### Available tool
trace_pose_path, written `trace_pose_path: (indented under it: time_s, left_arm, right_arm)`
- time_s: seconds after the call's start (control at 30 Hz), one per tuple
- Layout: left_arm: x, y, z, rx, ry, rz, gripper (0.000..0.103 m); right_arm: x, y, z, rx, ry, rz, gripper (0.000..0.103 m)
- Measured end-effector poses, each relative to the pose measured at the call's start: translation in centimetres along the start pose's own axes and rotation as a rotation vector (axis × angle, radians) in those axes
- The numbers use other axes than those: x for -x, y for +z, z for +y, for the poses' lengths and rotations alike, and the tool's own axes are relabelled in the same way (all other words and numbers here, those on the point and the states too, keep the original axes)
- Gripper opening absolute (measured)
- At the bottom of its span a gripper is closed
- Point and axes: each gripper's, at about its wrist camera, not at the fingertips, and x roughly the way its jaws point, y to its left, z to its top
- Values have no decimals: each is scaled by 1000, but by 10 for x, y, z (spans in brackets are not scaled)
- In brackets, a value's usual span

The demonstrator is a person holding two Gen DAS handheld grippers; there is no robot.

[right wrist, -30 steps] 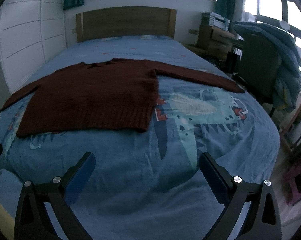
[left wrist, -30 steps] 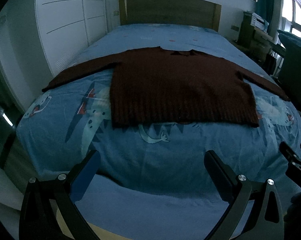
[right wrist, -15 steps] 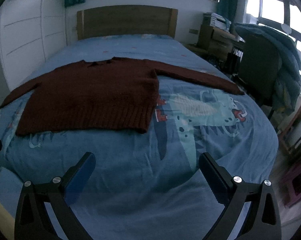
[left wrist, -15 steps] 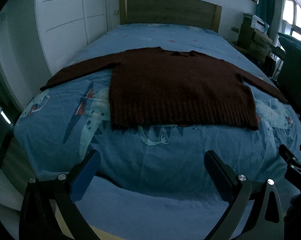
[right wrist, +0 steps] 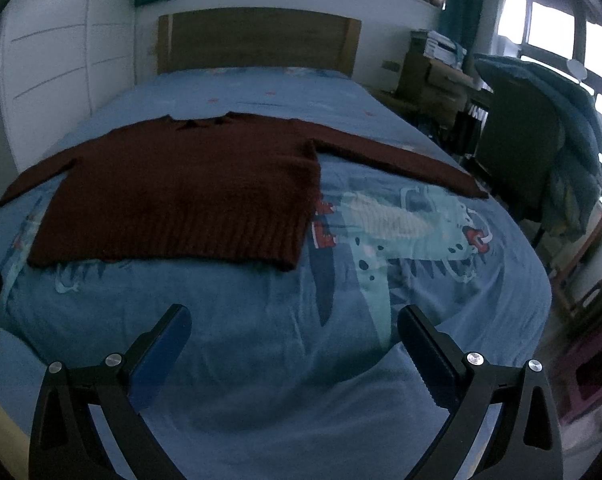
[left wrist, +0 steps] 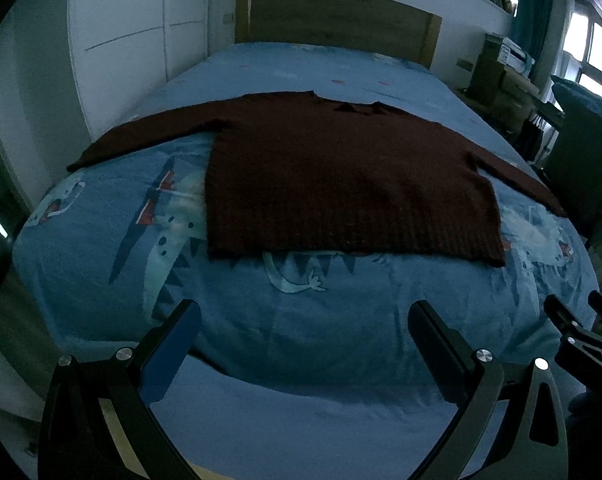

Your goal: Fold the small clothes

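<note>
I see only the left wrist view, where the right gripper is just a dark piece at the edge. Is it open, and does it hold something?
Observer: The right gripper is open and holds nothing. Only the blue bed cover shows between its fingers.
Operator: Is it over the sweater?
Observer: No. The sweater lies farther up the bed, apart from the gripper, with bare cover between them.
Operator: Which part of the sweater does it face?
Observer: The hem corner on the right side sits almost straight ahead, in line with the middle of the gripper's opening.
</note>
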Motion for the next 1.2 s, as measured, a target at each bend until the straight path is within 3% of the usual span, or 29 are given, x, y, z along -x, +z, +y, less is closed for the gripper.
trace_pose_path:
  time_s: [0.37, 1.2]
  left_arm:
    - [-4, 1, 5, 31, -21, 13, 102]
    - [-7, 13, -21, -106, 152, 30, 102]
  right_arm:
    - [-4, 2, 6, 25, 7, 7, 103]
    - [-16, 13, -11, -46, 69, 15, 103]
